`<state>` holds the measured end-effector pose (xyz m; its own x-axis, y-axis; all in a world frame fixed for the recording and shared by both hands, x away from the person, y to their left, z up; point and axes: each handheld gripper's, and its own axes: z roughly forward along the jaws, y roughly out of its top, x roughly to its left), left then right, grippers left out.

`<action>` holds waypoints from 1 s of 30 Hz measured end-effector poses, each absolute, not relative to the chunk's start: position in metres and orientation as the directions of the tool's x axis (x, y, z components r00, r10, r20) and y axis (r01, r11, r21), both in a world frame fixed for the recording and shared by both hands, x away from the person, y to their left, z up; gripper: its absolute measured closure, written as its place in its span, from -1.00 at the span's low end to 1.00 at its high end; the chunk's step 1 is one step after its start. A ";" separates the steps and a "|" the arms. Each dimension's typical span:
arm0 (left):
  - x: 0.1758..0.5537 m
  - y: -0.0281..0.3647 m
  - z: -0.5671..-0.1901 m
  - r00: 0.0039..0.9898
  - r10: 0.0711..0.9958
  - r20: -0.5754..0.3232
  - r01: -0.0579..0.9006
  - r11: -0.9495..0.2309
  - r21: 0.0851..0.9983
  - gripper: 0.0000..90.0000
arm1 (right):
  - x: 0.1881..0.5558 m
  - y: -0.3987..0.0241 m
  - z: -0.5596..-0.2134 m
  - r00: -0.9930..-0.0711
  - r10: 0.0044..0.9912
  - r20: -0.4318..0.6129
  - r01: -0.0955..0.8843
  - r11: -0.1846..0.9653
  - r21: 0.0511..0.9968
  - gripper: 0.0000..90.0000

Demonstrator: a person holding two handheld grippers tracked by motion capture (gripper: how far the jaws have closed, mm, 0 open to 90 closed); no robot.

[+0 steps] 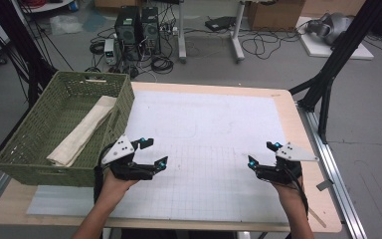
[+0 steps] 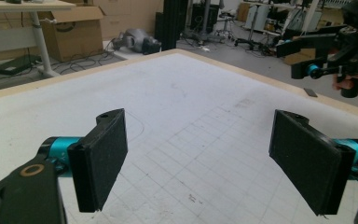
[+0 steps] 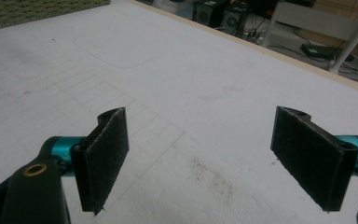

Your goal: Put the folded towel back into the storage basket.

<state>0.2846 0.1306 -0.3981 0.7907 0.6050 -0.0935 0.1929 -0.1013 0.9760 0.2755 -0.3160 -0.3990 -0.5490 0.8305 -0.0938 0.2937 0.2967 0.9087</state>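
Note:
A green woven basket stands at the table's left edge, and a folded beige cloth lies inside it. My left gripper hovers open over the white mat just right of the basket, nothing between its jaws. In the left gripper view my left gripper has its black pads wide apart over the gridded mat. My right gripper is open near the right side of the mat. The right gripper view has my right gripper open and empty above the mat.
A white gridded mat covers most of the wooden table. The basket's corner lies far off in the right gripper view. Beyond the table are computer towers, cables, boxes and black frame struts.

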 end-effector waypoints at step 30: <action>0.281 0.125 -0.416 0.778 0.621 -0.096 0.221 -0.127 0.967 -0.56 | 0.266 -0.323 -0.416 -0.523 0.849 -0.079 0.326 0.285 0.901 -0.62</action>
